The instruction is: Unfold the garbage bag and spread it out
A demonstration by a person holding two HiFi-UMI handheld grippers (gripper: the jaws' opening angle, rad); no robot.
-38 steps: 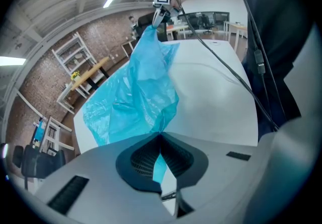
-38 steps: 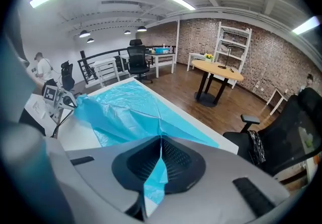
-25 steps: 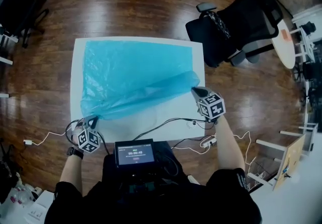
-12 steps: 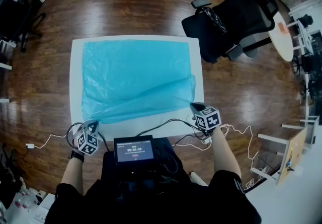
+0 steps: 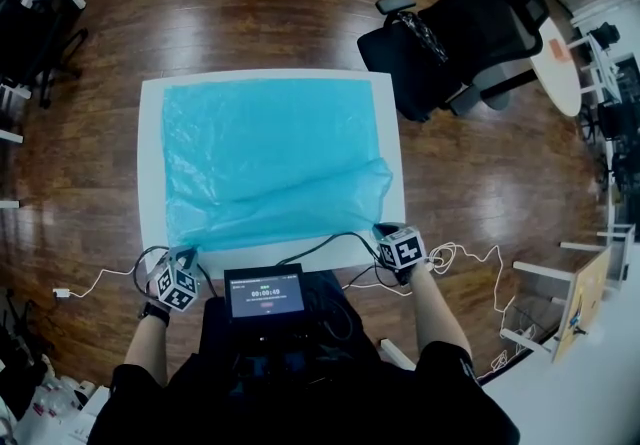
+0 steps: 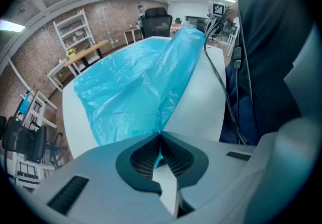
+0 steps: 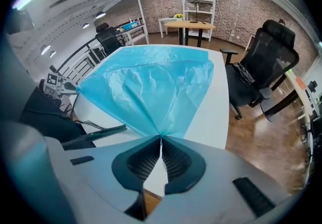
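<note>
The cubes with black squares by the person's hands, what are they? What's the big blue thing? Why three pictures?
The cubes are parts of two pinching tools that a person holds. One picture comes from a camera on the person's head, looking down. The other two come from cameras riding on each tool. The blue thing is a thin garbage bag, mostly spread on a white table. The left gripper and the right gripper each pinch a near corner of it, jaws shut.

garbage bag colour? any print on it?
Light blue, plain, no print. The garbage bag shows best in the head view, on the white table.
</note>
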